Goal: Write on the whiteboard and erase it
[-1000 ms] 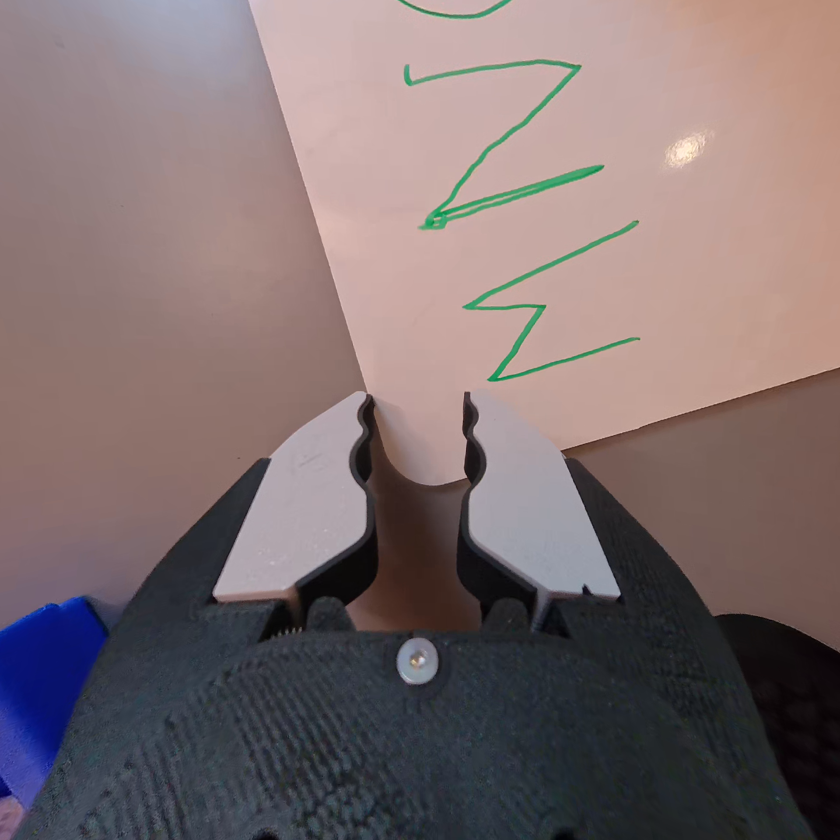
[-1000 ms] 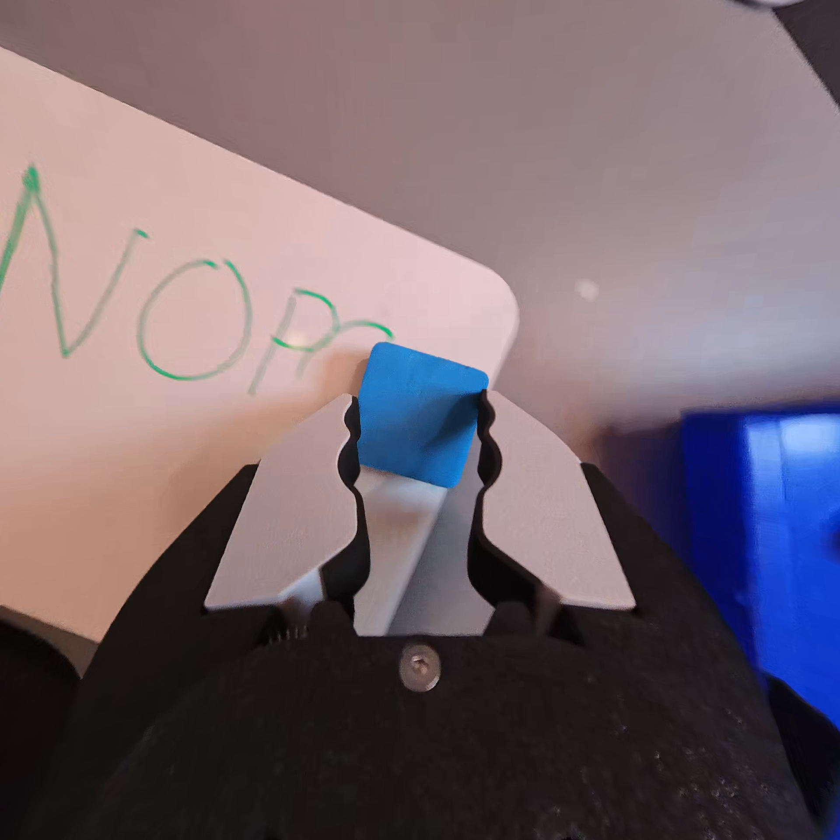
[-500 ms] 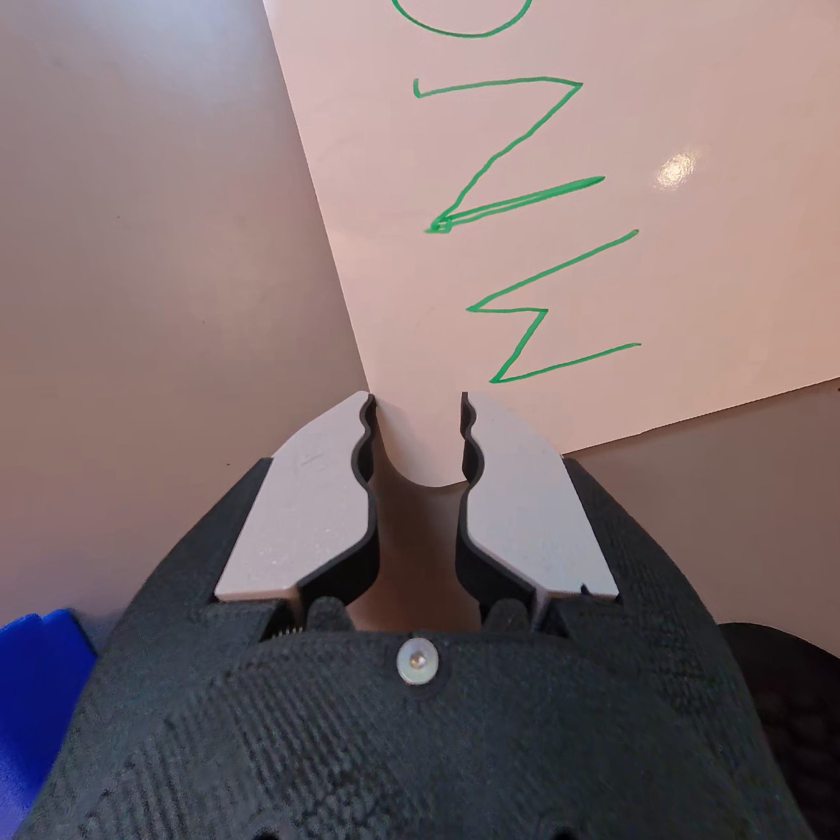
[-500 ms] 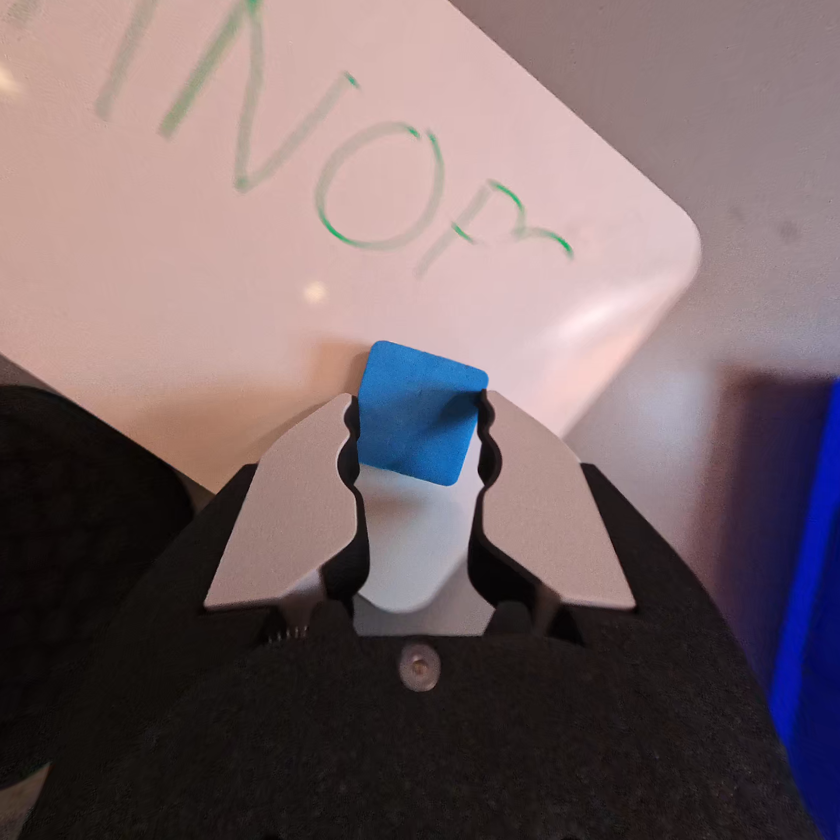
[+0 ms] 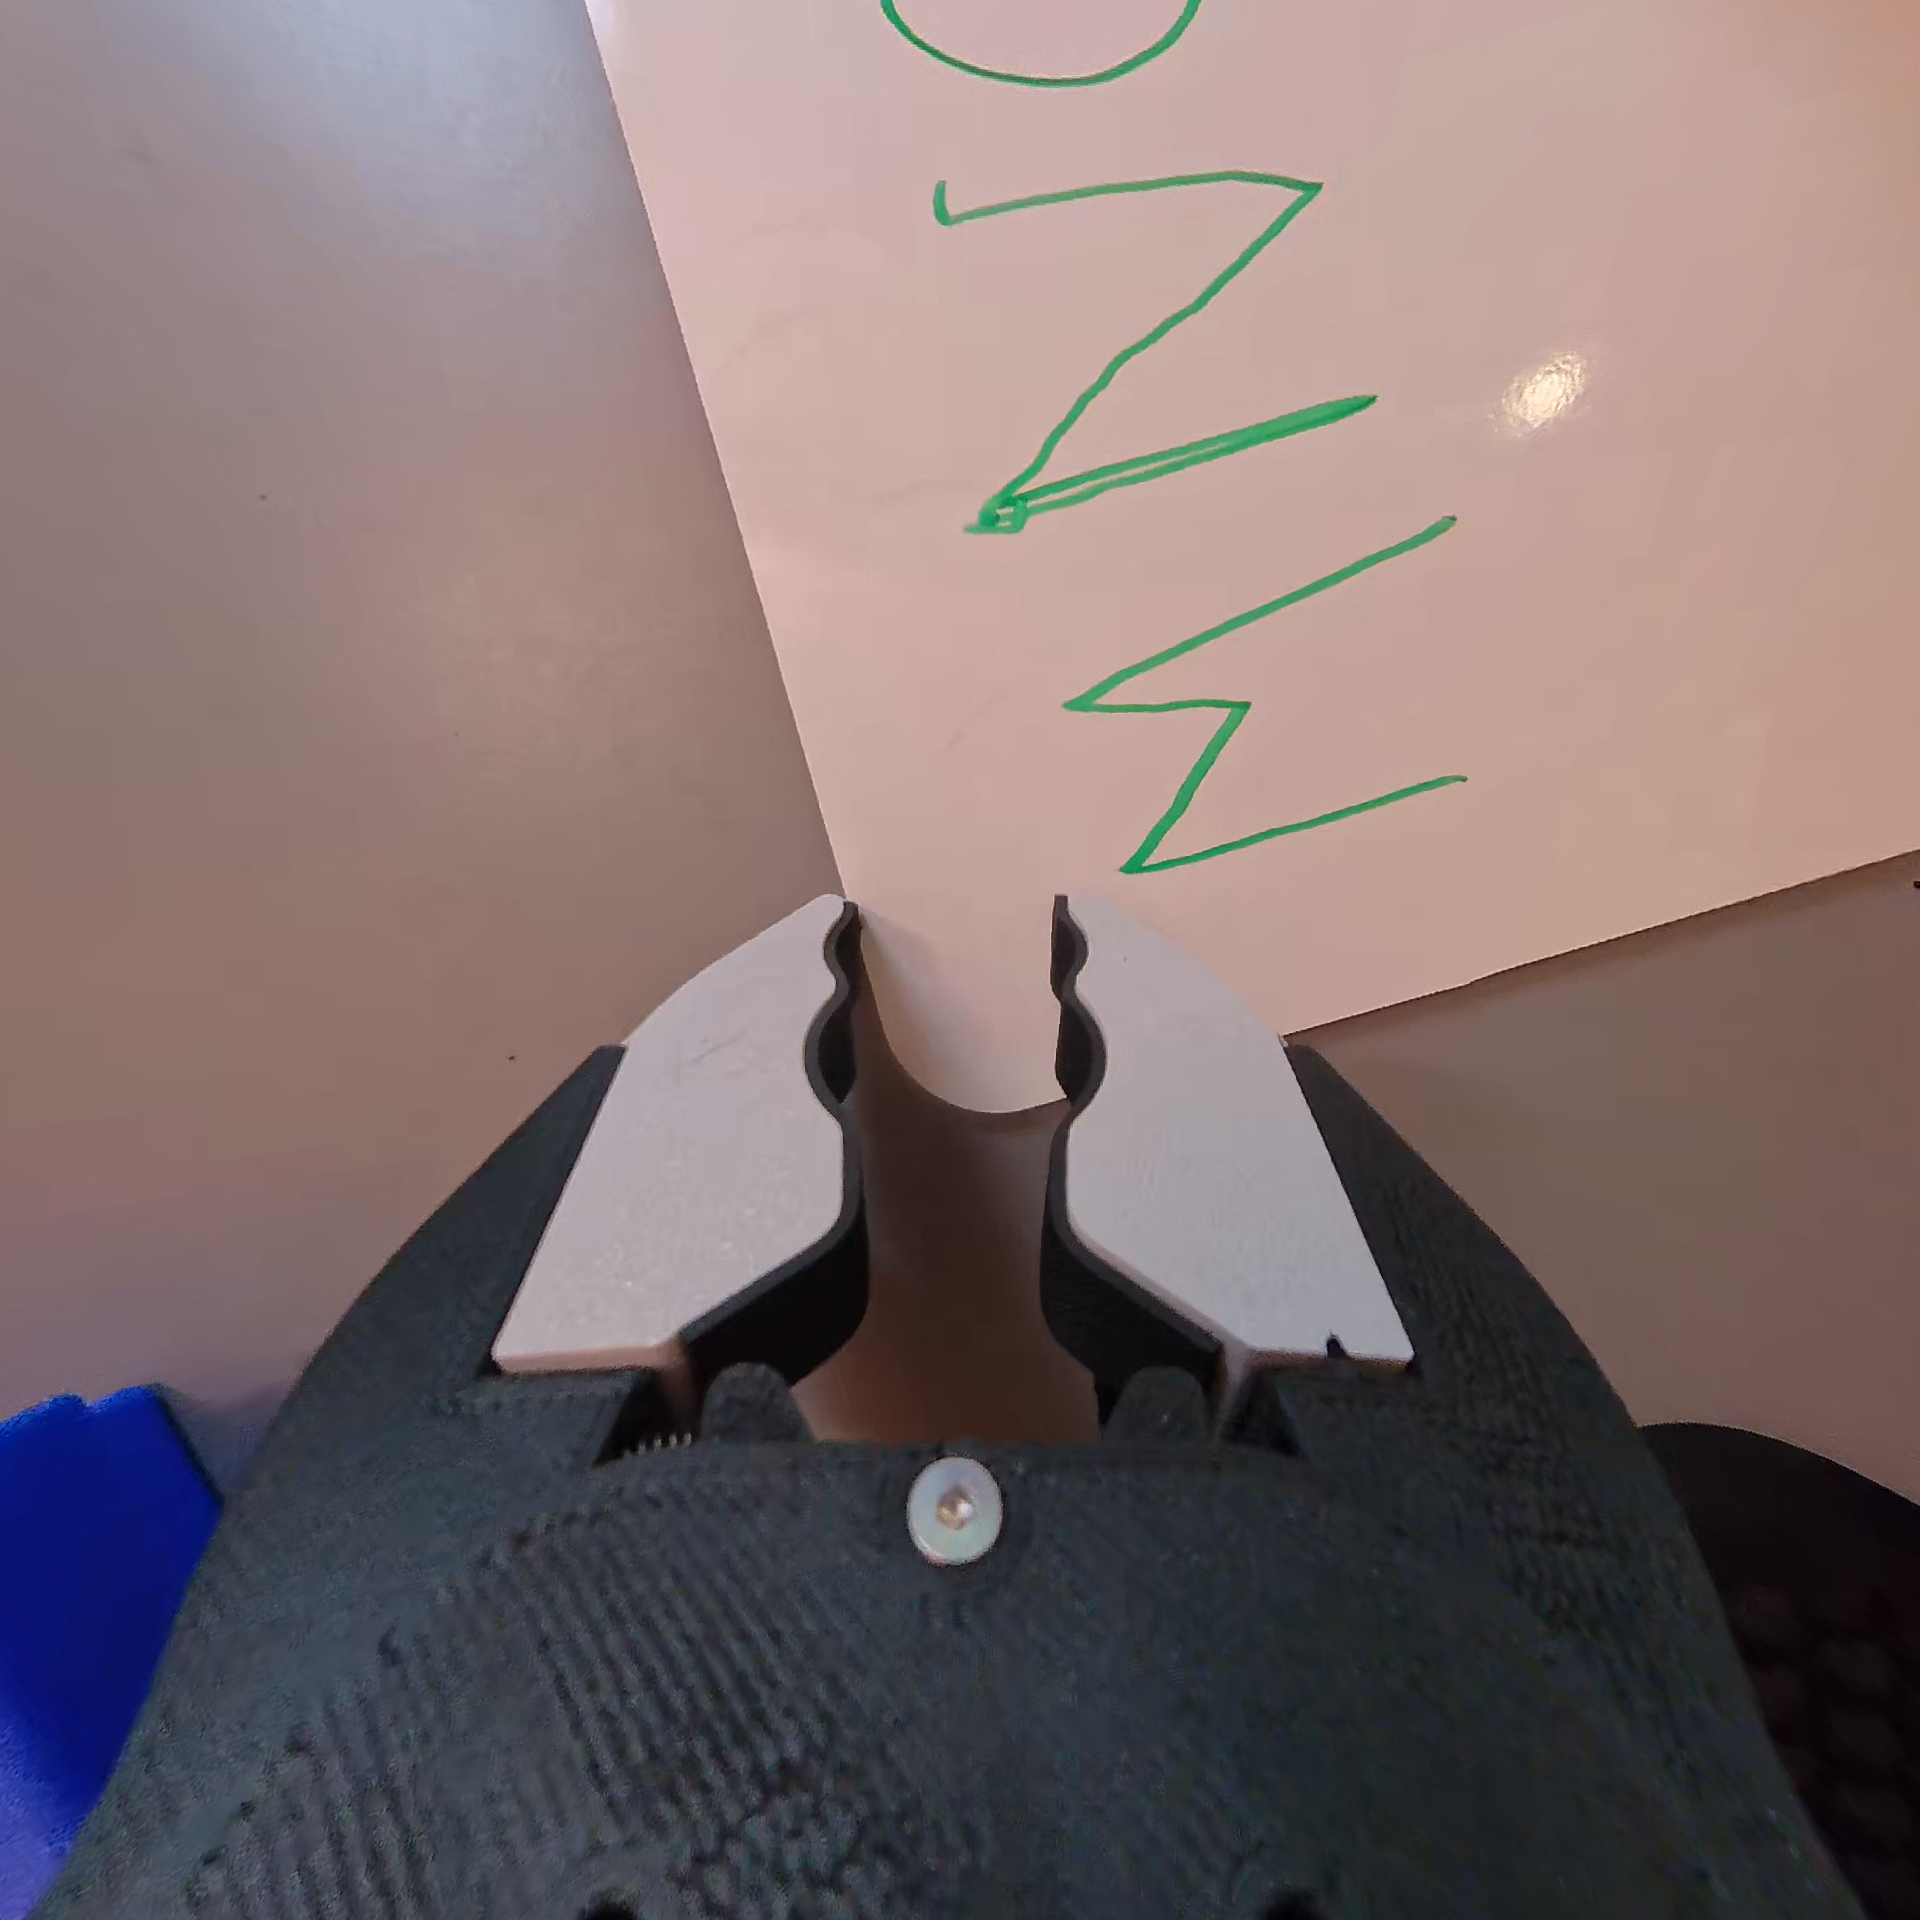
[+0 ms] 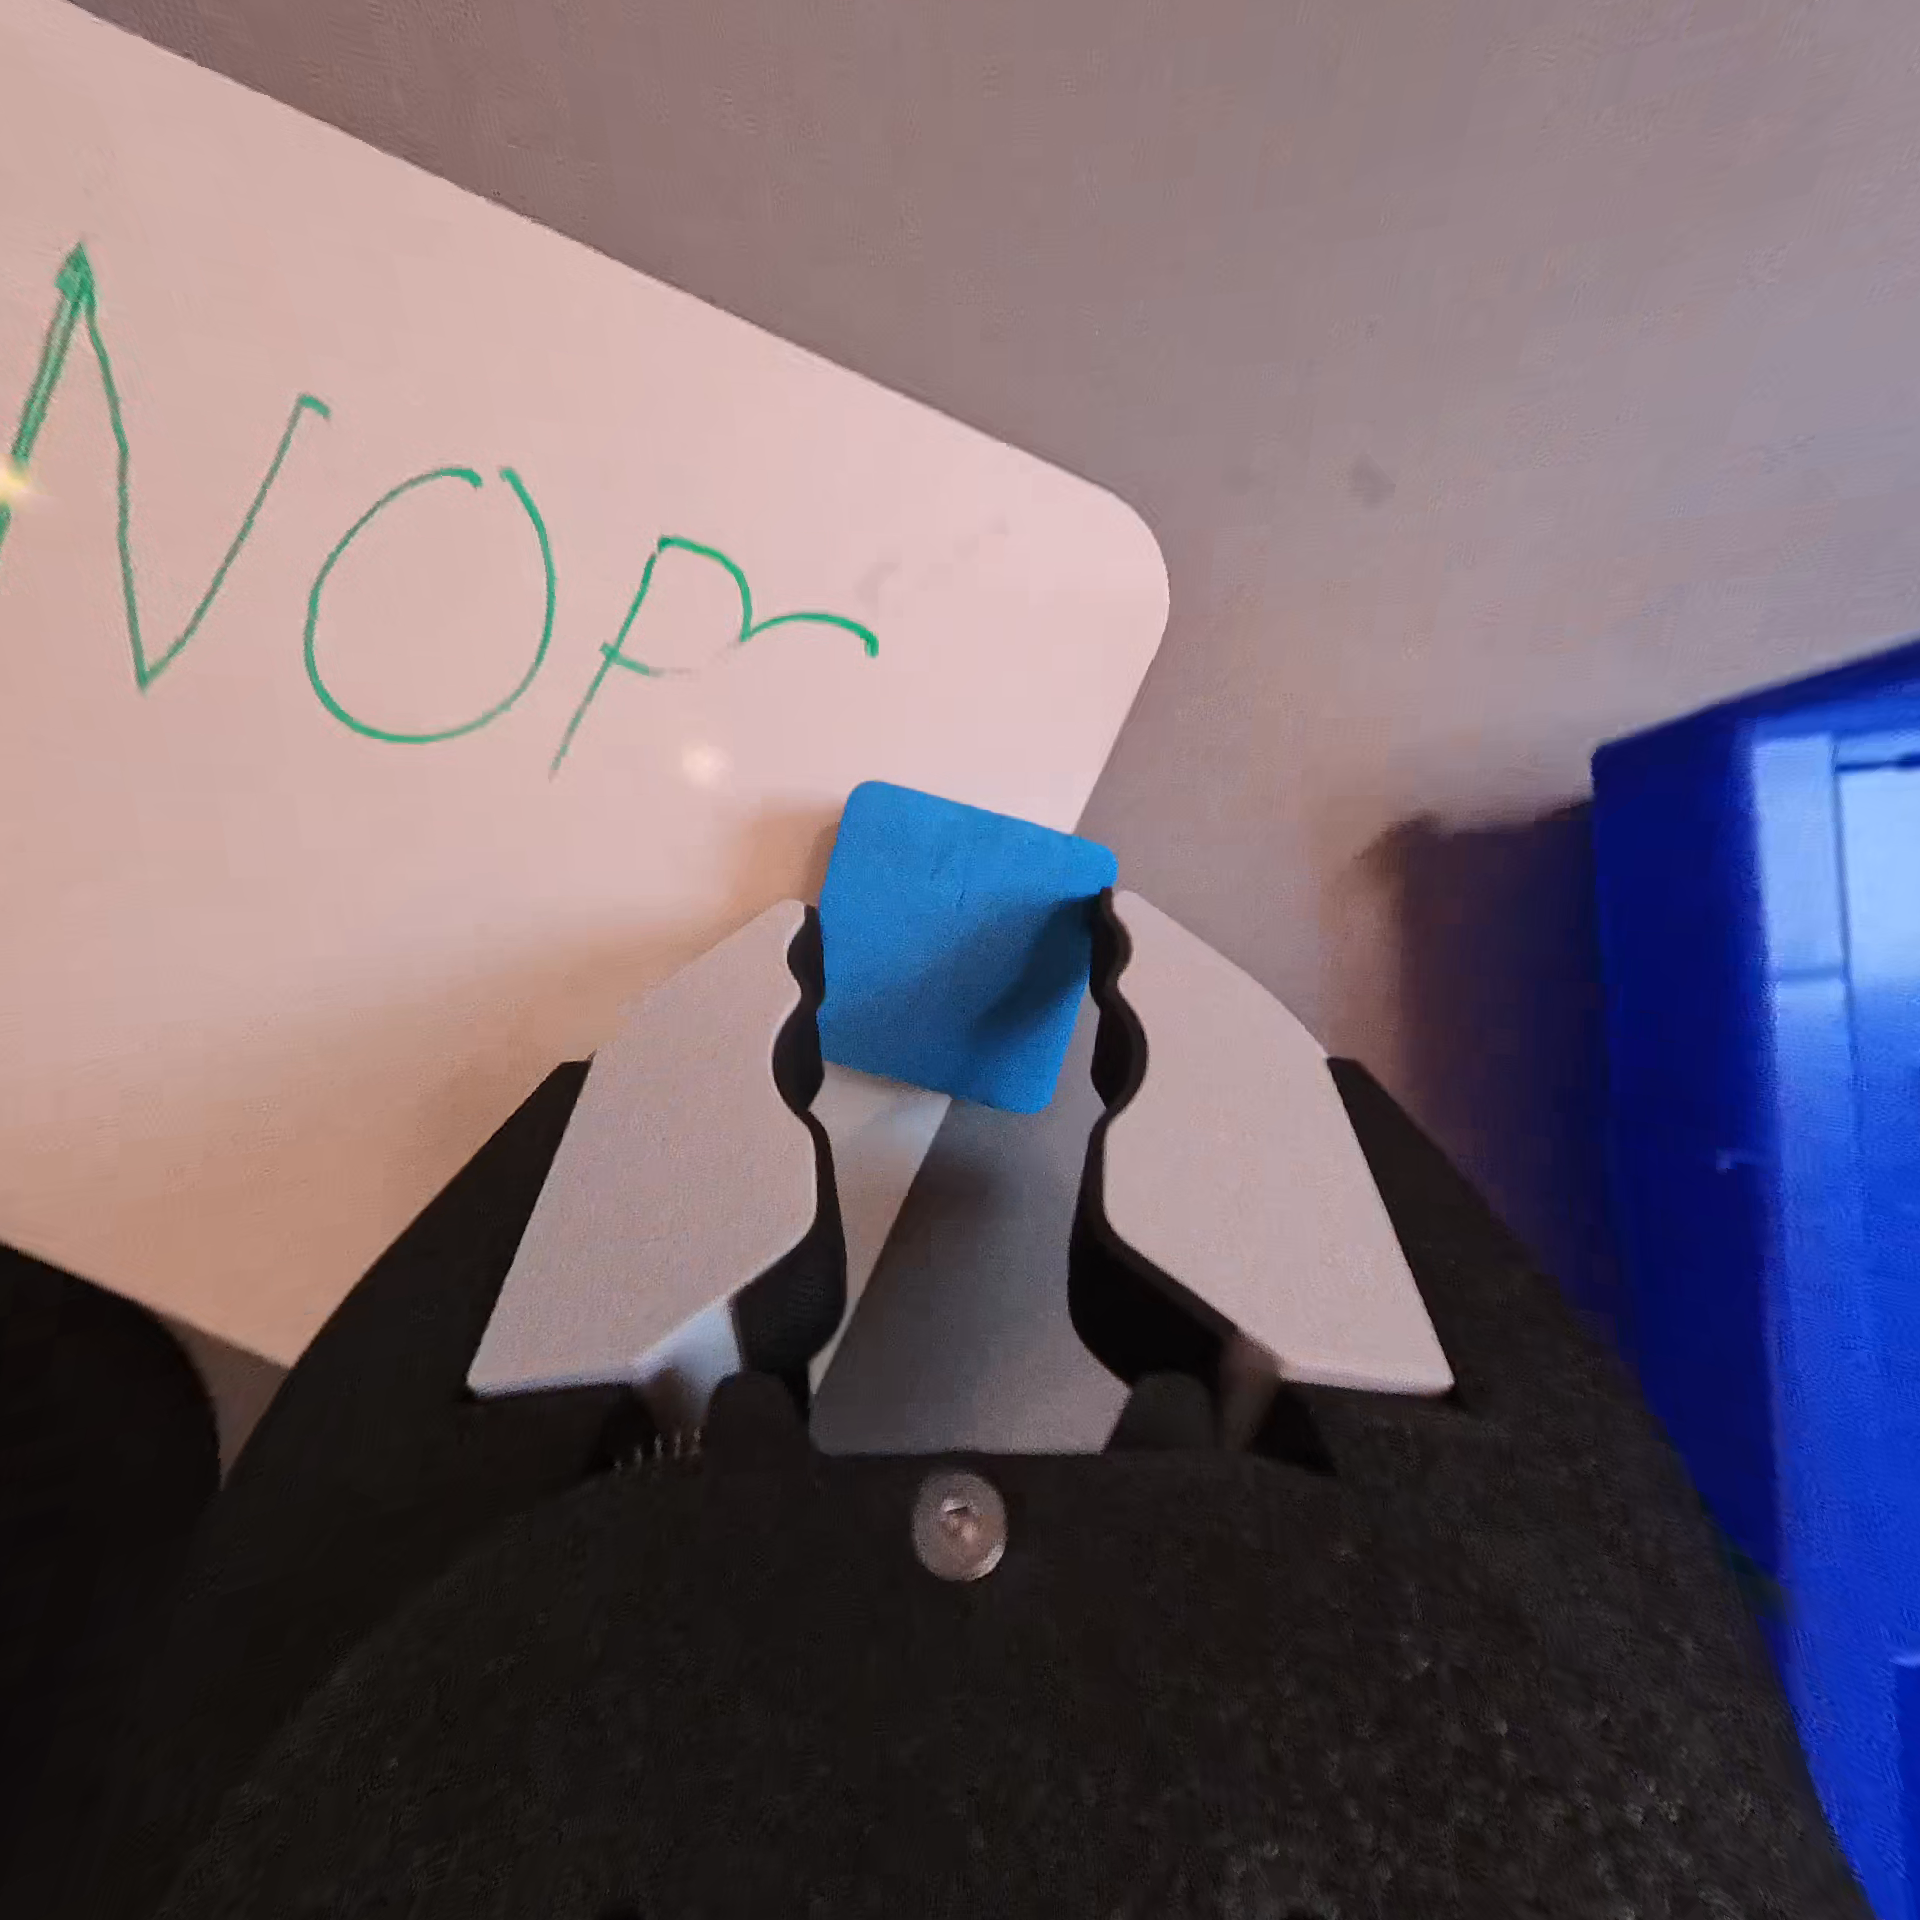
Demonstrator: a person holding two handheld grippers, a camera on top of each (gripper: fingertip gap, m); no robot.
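Right wrist view shows my right gripper [image 6: 951, 904] pinching a small blue eraser block [image 6: 951, 951] between its two fingertips, the block standing out past the tips and sitting over the near edge of the whiteboard [image 6: 312, 935], close to its rounded corner; whether the block actually touches the board I cannot tell from this angle. The whiteboard lies flat on a grey table [image 6: 1351, 312] and carries green marker strokes [image 6: 416, 603], with the last stroke nearest the eraser looking broken and faint in its middle. To the right of my gripper stands a blue bin [image 6: 1766, 1039], well apart from the board; only its outer wall and rim show, blurred, and I cannot see what, if anything, is inside it. In the left wrist view my left gripper [image 5: 951, 904] has its fingers spread apart with nothing between them, and they sit over the board's other rounded corner, so the corner of the whiteboard [image 5: 1558, 260] shows in the gap; I cannot tell whether the tips press on it. The green marker strokes [image 5: 1195, 468] run away from that gripper up the board. A blue object [image 5: 73, 1558] shows at the lower left edge of that view, too cut off to tell what it is or holds.
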